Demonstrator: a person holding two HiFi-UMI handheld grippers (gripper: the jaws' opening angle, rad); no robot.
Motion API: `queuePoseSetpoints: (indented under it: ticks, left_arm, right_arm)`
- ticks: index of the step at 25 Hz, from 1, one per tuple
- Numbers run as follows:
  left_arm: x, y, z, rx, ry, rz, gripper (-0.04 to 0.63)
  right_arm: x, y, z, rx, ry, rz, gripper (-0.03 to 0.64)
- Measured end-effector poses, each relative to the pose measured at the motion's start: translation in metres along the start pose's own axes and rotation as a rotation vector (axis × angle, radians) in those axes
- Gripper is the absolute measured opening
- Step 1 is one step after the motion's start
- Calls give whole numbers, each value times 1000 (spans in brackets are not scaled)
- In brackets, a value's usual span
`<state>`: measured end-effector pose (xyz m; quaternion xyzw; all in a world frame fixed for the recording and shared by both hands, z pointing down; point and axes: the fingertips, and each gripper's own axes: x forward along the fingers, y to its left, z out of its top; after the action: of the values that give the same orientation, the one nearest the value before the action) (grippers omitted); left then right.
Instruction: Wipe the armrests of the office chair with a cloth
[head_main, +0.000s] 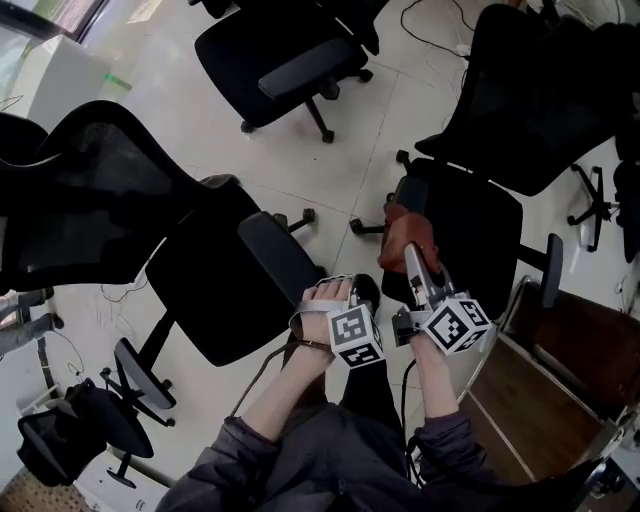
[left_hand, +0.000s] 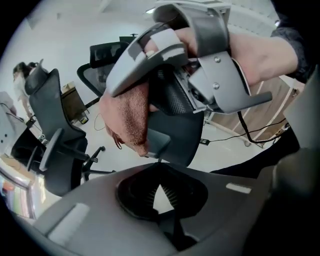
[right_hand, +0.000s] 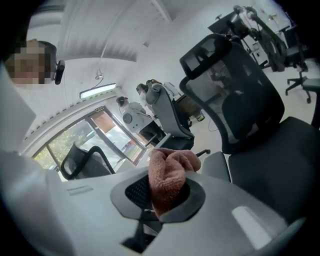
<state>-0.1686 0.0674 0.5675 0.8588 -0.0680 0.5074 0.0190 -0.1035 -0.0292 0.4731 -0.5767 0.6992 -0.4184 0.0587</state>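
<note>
While I hold both tools over the pale tiled floor, my right gripper is clamped on the rust-brown terry cloth. Its looped pile is bunched into a soft, rounded knot that bulges out of the dark oval recess around the jaws. My landmark is the black office chair with a tall mesh backrest and a flat fabric seat. The cloth hangs at the edge of that chair's seat, just beside its smooth, grey, rounded-off armrest pad. I cannot tell whether cloth and pad touch. Behind the seat, the chair's mesh back curves up into a narrower headrest.

My left gripper sits off to the side of that chair, close by the right gripper. Its ribbed black pads are drawn together at their tips, and only a thin wedge of floor shows between them. Nothing is held there. Its grey plastic housing is matte and gently domed. From that side the cloth shows as a limp fold with a nubbly surface, drooping against the armrest's front end.

Further from the landmark chair, on the left gripper's side, stands a second black chair with a long, dark padded armrest.
</note>
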Motion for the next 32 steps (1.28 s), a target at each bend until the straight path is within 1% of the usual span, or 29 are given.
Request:
queuePoseSetpoints:
  ticks: [3,5,7,8,9,10,13,14,15,16,17,18,20,21,22,23,25,26,27,29,30,32]
  left_arm:
    - [-2,-12,-11,79,31,-56,14]
    - [-4,-13,-10,107,0,-58,14]
    - [-8,-12,-4,114,-48,-57,14]
    - [-7,-13,-3,118,-51,-72,14]
    - [-7,-15,-1,105,-50,-95,14]
    - [-7,-14,2,66,-61,-115,14]
    - [-18,2,16,-132,-166,-136,14]
    - [-21,5,19,-160,-191,-143,14]
    - [-21,4,21,-153,-198,-150,14]
    - [-20,-1,20,-113,-185,-157,14]
    - [-17,-10,16,-39,-148,-165,14]
    - [-12,-21,7,68,-87,-174,14]
    - [1,-39,-13,324,60,-172,14]
    - [6,-43,-21,412,112,-160,15]
    - [9,-44,-24,446,140,-151,15]
    - [12,-43,-24,428,148,-151,15]
    - [14,-34,-19,343,153,-170,15]
    - [15,-30,-20,340,174,-179,14]
    - [16,-27,-24,378,211,-177,14]
    - [19,-19,-36,482,278,-133,14]
    - [19,-14,-37,495,281,-107,14]
    - [19,-3,-34,464,258,-77,14]
  right_arm:
    - [-13,6,0,3,-24,-38,18]
    - [-20,7,3,4,-40,-59,18]
    - [-27,9,6,3,-54,-75,18]
    - [-31,10,8,2,-61,-80,18]
    - [-35,10,9,4,-67,-87,18]
    - [-38,8,9,12,-73,-96,18]
    - [-46,4,7,53,-99,-117,18]
    - [-48,4,8,59,-105,-122,18]
    - [-49,4,8,61,-108,-124,18]
    - [-49,4,6,64,-106,-125,18]
    - [-48,3,3,67,-101,-126,18]
    - [-47,3,1,69,-94,-126,18]
    - [-43,2,0,68,-82,-129,18]
    - [-41,2,0,66,-76,-130,18]
    - [-40,1,1,61,-68,-130,18]
    - [-39,0,1,54,-59,-127,18]
    - [-35,-5,2,40,-38,-118,18]
    - [-31,-8,1,38,-29,-111,18]
    - [-28,-9,0,41,-21,-105,18]
    - [-22,-8,-1,49,-12,-93,18]
    - [-21,-7,0,51,-12,-82,18]
    - [-20,-5,4,43,-20,-50,18]
